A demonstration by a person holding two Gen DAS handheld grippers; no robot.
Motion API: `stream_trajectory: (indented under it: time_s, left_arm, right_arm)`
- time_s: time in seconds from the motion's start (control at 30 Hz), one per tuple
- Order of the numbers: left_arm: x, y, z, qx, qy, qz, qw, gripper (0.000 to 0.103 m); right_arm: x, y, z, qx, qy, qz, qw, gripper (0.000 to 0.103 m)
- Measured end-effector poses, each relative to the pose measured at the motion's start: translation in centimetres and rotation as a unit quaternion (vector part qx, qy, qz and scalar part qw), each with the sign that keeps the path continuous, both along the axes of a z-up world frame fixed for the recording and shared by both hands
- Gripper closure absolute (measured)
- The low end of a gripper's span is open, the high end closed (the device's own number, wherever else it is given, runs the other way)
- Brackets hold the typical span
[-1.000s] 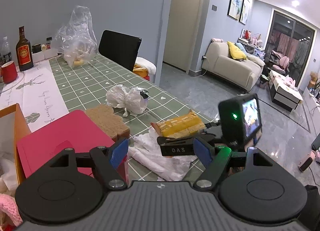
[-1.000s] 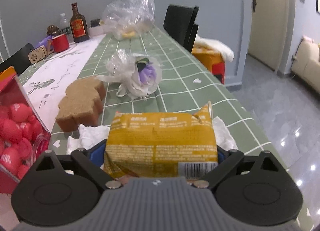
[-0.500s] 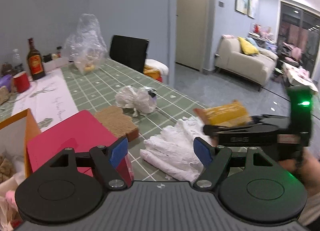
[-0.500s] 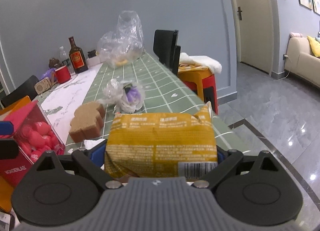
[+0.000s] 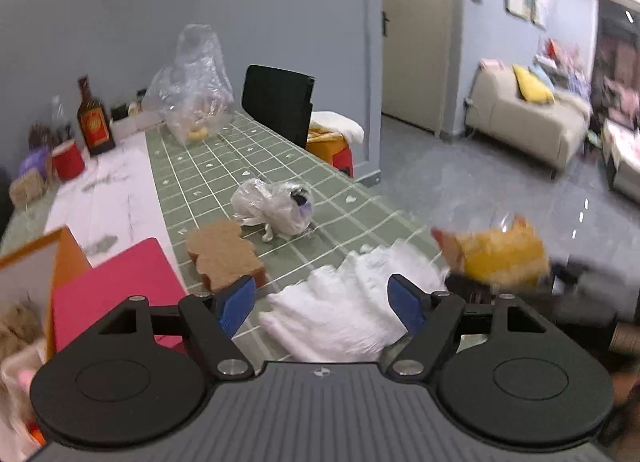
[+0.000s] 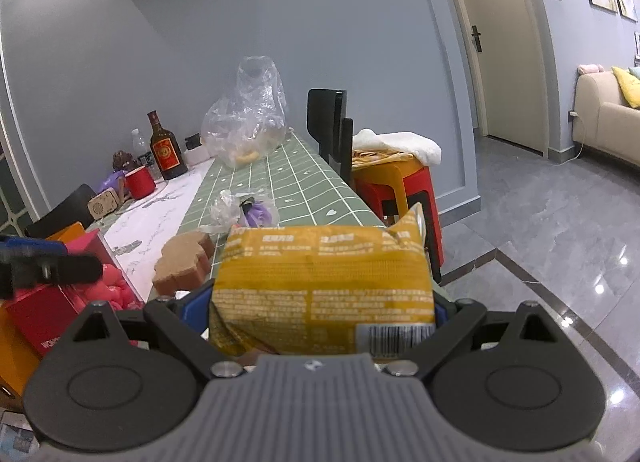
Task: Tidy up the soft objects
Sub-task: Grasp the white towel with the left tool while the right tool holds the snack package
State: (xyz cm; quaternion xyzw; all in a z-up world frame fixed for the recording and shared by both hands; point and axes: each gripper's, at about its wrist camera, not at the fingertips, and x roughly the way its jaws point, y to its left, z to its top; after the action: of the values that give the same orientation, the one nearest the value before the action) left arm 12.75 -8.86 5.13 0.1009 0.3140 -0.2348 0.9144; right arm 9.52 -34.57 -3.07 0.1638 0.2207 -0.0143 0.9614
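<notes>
My right gripper (image 6: 320, 310) is shut on a yellow snack packet (image 6: 324, 286) and holds it in the air off the table's near right corner. The packet shows blurred in the left wrist view (image 5: 500, 258). My left gripper (image 5: 325, 304) is open and empty, above a crumpled white cloth (image 5: 352, 302). A brown toast-shaped sponge (image 5: 224, 258) and a tied plastic bag with a purple item (image 5: 276, 210) lie on the green checked tablecloth (image 5: 224, 166). The sponge (image 6: 184, 262) and the bag (image 6: 248, 210) also show in the right wrist view.
A pink box (image 5: 116, 290) and an orange box (image 5: 36, 274) stand at the near left. A bottle (image 5: 94, 124), a red cup (image 5: 68, 160) and a big clear bag (image 5: 192, 98) stand at the far end. A black chair (image 5: 280, 102) and stacked stools (image 6: 396, 190) stand at the right.
My right gripper has lifted the yellow packet off the white cloth and drawn it back to the right, past the table edge. My left gripper has stayed open and moved little.
</notes>
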Motion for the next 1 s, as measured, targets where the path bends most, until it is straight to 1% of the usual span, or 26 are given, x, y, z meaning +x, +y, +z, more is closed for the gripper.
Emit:
stream_trajectory:
  time_s: [0.1, 0.17, 0.23, 0.3, 0.37, 0.43, 0.47, 0.53, 0.6, 0.67, 0.7, 0.73, 0.83, 0.9, 0.93, 1.0]
  left_arm:
    - [0.3, -0.9, 1.0, -0.019, 0.014, -0.004, 0.9997, 0.015]
    - [0.9, -1.6, 1.3, -0.032, 0.038, 0.021, 0.9986, 0.015]
    - [1.5, -2.5, 1.0, -0.024, 0.057, 0.043, 0.9971, 0.015]
    - [2.2, -3.6, 0.2, -0.002, 0.072, 0.064, 0.9953, 0.015]
    - [3.1, -4.3, -0.8, 0.013, 0.1, 0.098, 0.9901, 0.015]
    - [4.1, -4.6, -1.8, 0.012, 0.133, 0.121, 0.9836, 0.015]
    - [4.6, -4.7, -2.4, 0.005, 0.148, 0.12, 0.9817, 0.015]
    - [5.6, -5.1, -3.6, -0.01, 0.174, 0.098, 0.9798, 0.015]
    - [6.0, -5.7, -4.6, -0.005, 0.169, 0.098, 0.9807, 0.014]
    - [6.2, -6.4, -5.6, 0.02, 0.147, 0.116, 0.9821, 0.014]
    - [6.4, -6.6, -6.1, 0.032, 0.146, 0.123, 0.9811, 0.014]
    - [6.8, -6.7, -6.8, 0.041, 0.154, 0.131, 0.9784, 0.014]
    - [8.3, -6.8, -8.4, 0.049, 0.186, 0.16, 0.9682, 0.014]
    - [9.2, -6.7, -9.3, 0.058, 0.195, 0.179, 0.9626, 0.014]
    - [9.5, -6.5, -9.7, 0.055, 0.2, 0.188, 0.9601, 0.014]
    - [10.1, -5.8, -10.2, 0.025, 0.215, 0.211, 0.9531, 0.013]
  right_arm:
    - [-0.3, -0.9, -0.4, 0.016, -0.005, 0.007, 1.0, 0.008]
    - [-0.3, -1.7, -0.9, 0.027, 0.003, 0.005, 1.0, 0.008]
    - [-0.5, -2.1, -1.1, 0.025, 0.004, 0.0, 1.0, 0.008]
    - [-0.8, -2.6, -1.3, 0.031, 0.003, -0.002, 1.0, 0.008]
    - [-1.0, -3.0, -1.4, 0.036, -0.002, -0.001, 0.999, 0.008]
    - [-1.3, -3.0, -1.4, 0.03, -0.001, -0.001, 1.0, 0.008]
    - [-1.4, -3.0, -1.4, 0.024, 0.0, -0.002, 1.0, 0.008]
    - [-1.6, -3.1, -1.4, 0.012, 0.0, -0.004, 1.0, 0.008]
    - [-1.9, -3.5, -1.4, 0.014, -0.004, -0.006, 1.0, 0.008]
    - [-2.2, -4.0, -1.2, 0.014, -0.008, -0.011, 1.0, 0.008]
    - [-2.3, -4.2, -1.2, 0.014, -0.01, -0.013, 1.0, 0.008]
    - [-2.5, -4.4, -1.2, 0.014, -0.01, -0.014, 1.0, 0.008]
    - [-2.2, -4.7, -1.6, 0.006, -0.001, -0.019, 1.0, 0.008]
    - [-1.6, -4.7, -1.9, 0.006, 0.008, -0.02, 1.0, 0.008]
    - [-1.6, -4.8, -2.0, 0.009, 0.008, -0.017, 1.0, 0.008]
    - [-1.5, -4.7, -2.1, 0.007, 0.006, -0.01, 1.0, 0.008]
